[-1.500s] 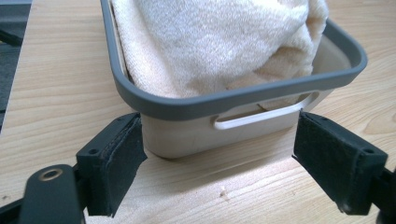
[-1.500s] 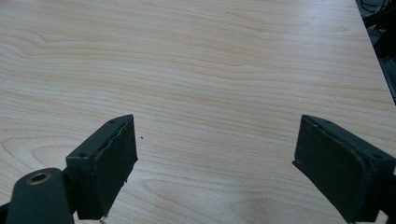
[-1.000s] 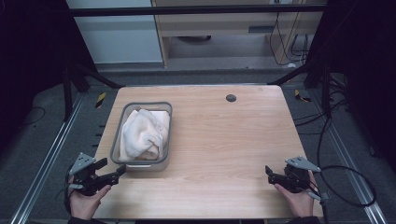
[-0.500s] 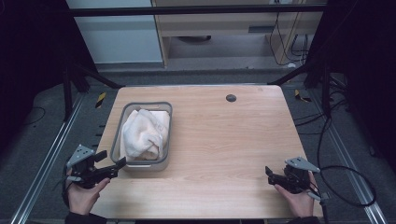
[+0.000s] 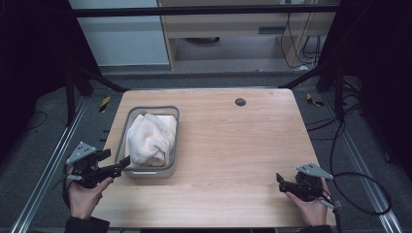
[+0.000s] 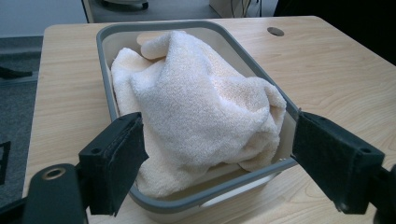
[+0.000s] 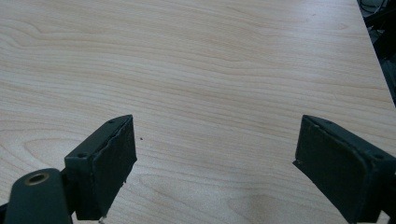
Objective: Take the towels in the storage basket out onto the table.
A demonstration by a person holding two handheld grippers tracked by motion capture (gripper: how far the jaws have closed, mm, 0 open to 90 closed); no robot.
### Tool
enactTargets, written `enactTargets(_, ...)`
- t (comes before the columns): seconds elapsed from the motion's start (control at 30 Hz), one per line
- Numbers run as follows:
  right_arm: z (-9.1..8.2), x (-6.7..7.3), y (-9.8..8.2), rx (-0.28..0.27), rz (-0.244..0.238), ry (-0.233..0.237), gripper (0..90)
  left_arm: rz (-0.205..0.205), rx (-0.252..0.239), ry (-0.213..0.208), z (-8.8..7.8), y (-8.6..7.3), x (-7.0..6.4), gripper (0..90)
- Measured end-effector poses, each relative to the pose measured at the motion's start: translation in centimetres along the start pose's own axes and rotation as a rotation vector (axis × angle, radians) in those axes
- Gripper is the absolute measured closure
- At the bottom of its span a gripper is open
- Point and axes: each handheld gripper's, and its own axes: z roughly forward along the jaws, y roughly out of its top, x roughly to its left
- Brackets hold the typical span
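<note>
1. Left gripper [image 5: 114, 170] found at the near left corner of the table [image 5: 233, 145], jaws spread wide and holding nothing, pointed toward the near end of the basin [image 5: 152, 171].
2. Towel [image 5: 150, 138] seen lying inside the basin, straight ahead of the left gripper and framed between its two black pads [image 6: 119, 161] in the left gripper view, but not touched by them.
3. Basin placed with its long axis running away from the person, along the left side of the table; the towel heaped along the same line, rising above the rim.
4. Right gripper [image 5: 282, 182] held at the near right corner, well apart from the basin, jaws also spread and empty, with bare wood in front of it [image 7: 215, 154].
5. Left hand [image 5: 85, 196] judged clearly the nearer one, so a short reach forward and slightly down over the near rim probably needed to take the cloth.
6. Towel: white or cream terry, soft, loopy surface, crumpled into rounded folds without clear edge to aim at.
7. Basin: smooth hard plastic, pale walls, grey rim, rectangular with rounded corners.
8. Table: light wood grain, flat, with a small dark round hole [image 5: 240, 102] at the far side.
</note>
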Motion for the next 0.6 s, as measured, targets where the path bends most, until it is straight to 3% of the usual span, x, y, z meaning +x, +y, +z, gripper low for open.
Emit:
enactTargets(0.2,0.0,0.0,0.0,0.001,-0.003,0.000,12.2,0.021,0.001,0.013,0.3,1.1,-0.4,16.5)
enactTargets(0.6,0.2,0.0,0.0,0.008,-0.008,0.002,11.9,0.050,0.049,0.023,1.8,3.4,-1.0,16.0)
